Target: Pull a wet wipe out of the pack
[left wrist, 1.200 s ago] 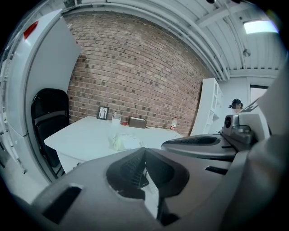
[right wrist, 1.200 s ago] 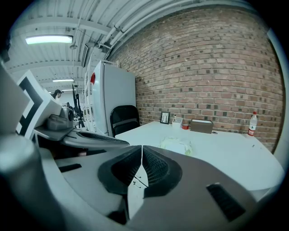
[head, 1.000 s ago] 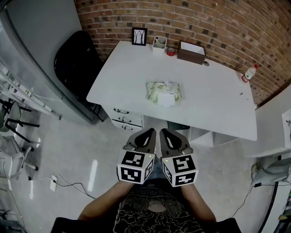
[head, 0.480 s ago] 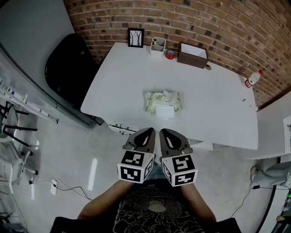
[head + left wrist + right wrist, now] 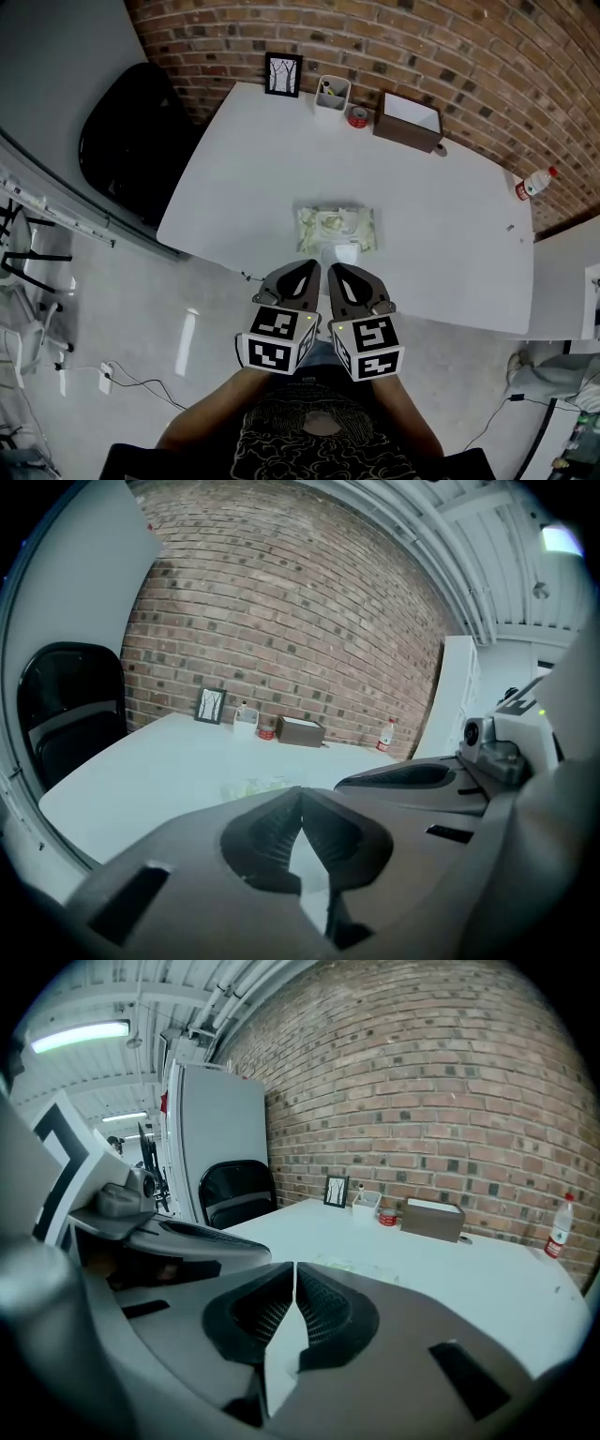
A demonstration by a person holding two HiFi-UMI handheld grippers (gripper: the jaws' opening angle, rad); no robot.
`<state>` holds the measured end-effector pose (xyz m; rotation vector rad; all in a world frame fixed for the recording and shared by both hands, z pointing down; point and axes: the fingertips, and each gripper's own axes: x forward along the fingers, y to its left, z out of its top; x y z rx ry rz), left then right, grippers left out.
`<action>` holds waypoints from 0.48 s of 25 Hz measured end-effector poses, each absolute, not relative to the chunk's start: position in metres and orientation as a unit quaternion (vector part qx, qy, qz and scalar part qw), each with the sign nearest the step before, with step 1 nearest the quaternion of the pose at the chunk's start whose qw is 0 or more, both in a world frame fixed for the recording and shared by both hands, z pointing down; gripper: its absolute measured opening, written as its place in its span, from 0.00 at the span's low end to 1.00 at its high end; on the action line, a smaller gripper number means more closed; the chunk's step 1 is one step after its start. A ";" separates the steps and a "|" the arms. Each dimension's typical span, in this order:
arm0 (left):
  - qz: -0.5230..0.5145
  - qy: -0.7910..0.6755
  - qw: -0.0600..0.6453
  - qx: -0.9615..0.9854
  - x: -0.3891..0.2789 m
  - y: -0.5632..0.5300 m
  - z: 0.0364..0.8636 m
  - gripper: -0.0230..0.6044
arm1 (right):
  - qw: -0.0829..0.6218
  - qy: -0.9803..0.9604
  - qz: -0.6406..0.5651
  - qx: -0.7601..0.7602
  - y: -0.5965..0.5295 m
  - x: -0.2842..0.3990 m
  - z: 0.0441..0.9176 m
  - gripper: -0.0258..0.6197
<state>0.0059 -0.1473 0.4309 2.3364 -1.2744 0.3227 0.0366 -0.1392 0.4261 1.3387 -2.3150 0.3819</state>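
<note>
Grey left gripper (image 5: 310,269), right gripper (image 5: 335,270), black-white marker cubes (image 5: 275,339), seemingly black patterned shirt (image 5: 298,442)

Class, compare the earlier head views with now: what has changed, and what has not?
The person has stepped toward the table, so the pack now lies just ahead of the left gripper and right gripper. Nothing was grasped or released. Both stay shut and empty.

bare table (image 5: 244,169) around wipe pack (image 5: 336,228), brown box (image 5: 409,120) well behind
</note>
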 end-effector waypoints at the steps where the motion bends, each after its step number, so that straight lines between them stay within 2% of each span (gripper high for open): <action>1: 0.119 -0.463 0.230 0.848 0.007 -0.152 0.433 0.06 | 0.221 -0.837 0.139 0.481 -0.145 0.037 0.428 0.07; 12: 0.133 -0.468 0.246 0.838 0.013 -0.199 0.455 0.06 | 0.256 -0.834 0.151 0.464 -0.197 0.044 0.458 0.07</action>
